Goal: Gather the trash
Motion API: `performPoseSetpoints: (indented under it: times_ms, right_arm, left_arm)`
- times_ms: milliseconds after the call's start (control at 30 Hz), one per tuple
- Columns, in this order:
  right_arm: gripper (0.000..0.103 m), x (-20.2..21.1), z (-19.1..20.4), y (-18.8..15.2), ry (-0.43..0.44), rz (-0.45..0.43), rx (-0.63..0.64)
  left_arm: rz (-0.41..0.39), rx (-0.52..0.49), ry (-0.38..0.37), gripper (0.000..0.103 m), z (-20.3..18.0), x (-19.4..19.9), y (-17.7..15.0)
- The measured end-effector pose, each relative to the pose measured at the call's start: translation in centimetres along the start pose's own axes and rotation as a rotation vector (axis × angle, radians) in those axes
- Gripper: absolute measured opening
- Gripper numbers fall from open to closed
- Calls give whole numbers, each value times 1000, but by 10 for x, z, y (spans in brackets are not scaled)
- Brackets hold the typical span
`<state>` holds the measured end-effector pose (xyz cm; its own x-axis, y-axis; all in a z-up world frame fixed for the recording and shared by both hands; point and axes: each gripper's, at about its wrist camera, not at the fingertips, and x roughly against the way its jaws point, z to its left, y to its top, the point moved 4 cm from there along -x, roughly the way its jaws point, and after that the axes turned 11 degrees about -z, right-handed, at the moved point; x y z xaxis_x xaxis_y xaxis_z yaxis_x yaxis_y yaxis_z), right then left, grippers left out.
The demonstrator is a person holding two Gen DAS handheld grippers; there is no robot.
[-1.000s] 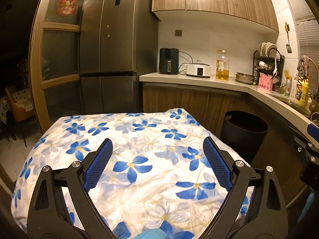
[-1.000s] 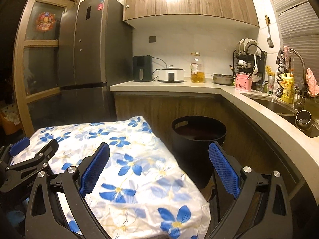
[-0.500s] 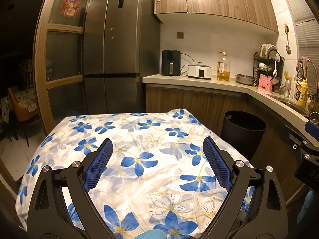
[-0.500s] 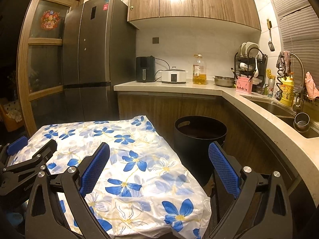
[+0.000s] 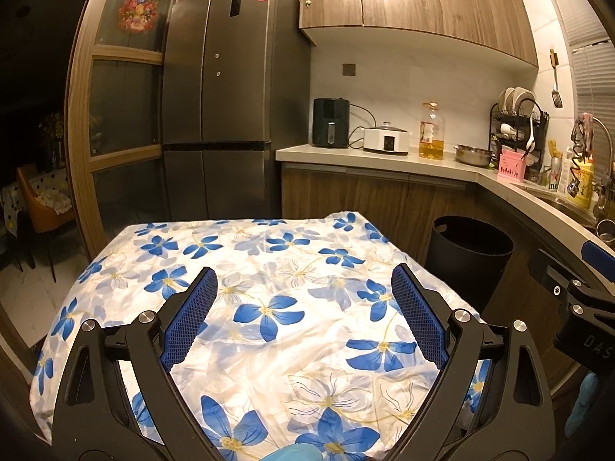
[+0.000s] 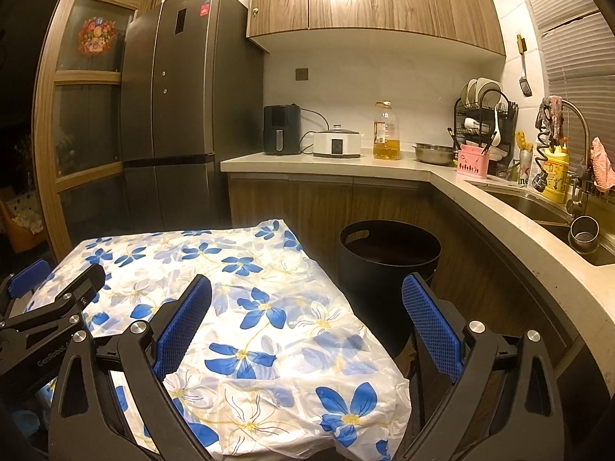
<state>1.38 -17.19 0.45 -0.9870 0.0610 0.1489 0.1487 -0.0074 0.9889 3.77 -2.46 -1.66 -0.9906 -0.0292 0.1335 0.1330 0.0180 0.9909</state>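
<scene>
A black round trash bin point(image 5: 469, 253) stands on the floor right of a table covered with a white cloth with blue flowers point(image 5: 269, 269); both also show in the right wrist view, the bin point(image 6: 388, 265) and the cloth point(image 6: 250, 269). No trash item shows on the cloth. My left gripper point(image 5: 303, 319) is open and empty above the near part of the table. My right gripper point(image 6: 307, 326) is open and empty over the table's right edge, near the bin. The left gripper's side shows at the left of the right wrist view point(image 6: 54, 307).
A dark fridge point(image 5: 230, 115) stands behind the table. A counter point(image 5: 384, 155) runs along the back and right with an air fryer, cooker, oil bottle, bowl, dish rack and a sink point(image 6: 538, 207). A doorway with an orange chair point(image 5: 42, 207) lies at left.
Both views have tilted and pulled back slightly, so more of the table cloth's near part shows. Both grippers stay open and empty.
</scene>
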Motion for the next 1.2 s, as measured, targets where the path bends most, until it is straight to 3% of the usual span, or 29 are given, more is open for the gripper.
performPoseSetpoints:
  times_ms: [1200]
  right_arm:
    - [96, -1, -3, 2, -6, -7, -4]
  left_arm:
    - [-4, 4, -17, 90, -5, 2, 4]
